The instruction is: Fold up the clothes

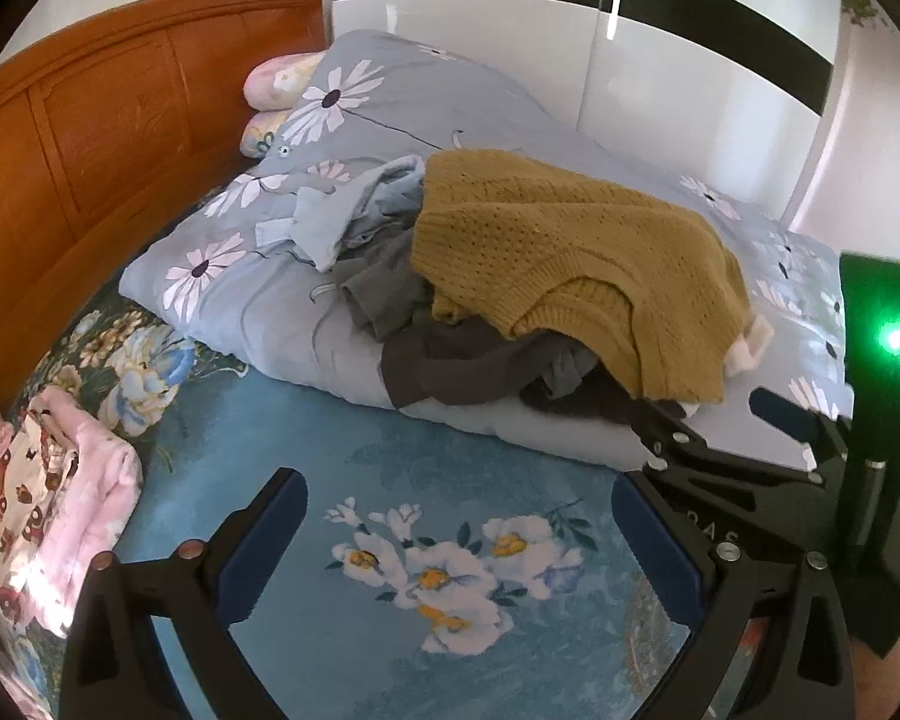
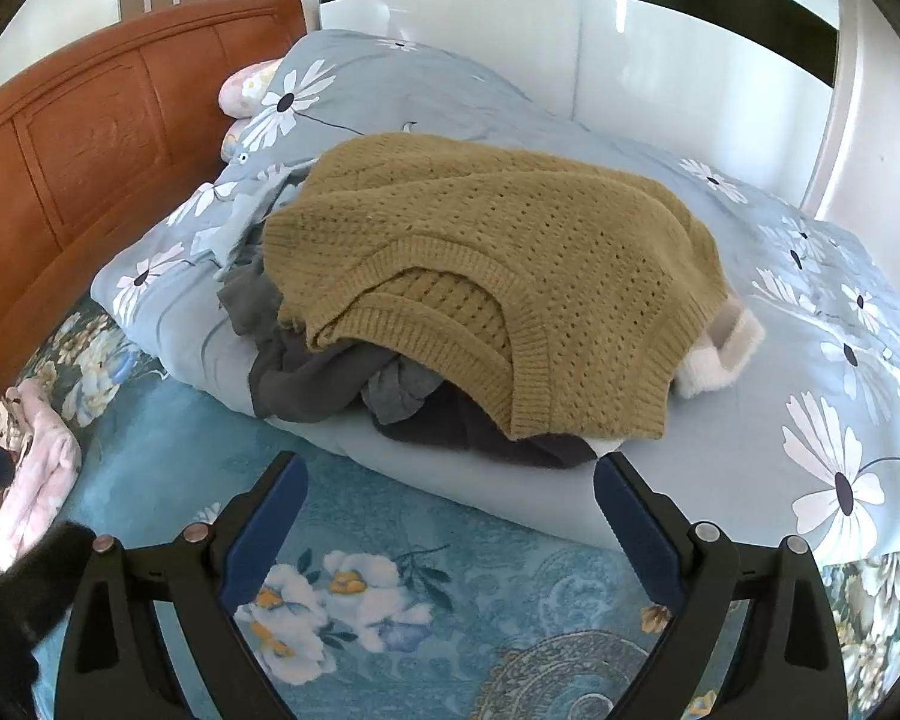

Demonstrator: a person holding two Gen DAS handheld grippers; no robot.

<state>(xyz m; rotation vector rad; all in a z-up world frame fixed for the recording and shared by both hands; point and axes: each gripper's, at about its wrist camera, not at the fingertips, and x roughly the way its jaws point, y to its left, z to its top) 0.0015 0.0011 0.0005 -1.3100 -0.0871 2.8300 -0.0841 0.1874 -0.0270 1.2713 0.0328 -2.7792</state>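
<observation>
A home bedroom is showing. A wooden headboard [image 1: 108,120], floral quilt [image 2: 810,312] and glossy wardrobe [image 1: 510,42] are filling the view.

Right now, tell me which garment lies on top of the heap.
The mustard knit sweater: it drapes over the grey and dark clothes, which only peek out beneath its hem.

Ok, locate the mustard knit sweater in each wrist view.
Left wrist: mustard knit sweater right of centre, topping the clothes pile.
Right wrist: same sweater at centre, looming larger.
Shared landmark: orange wooden headboard, upper left in both.
</observation>
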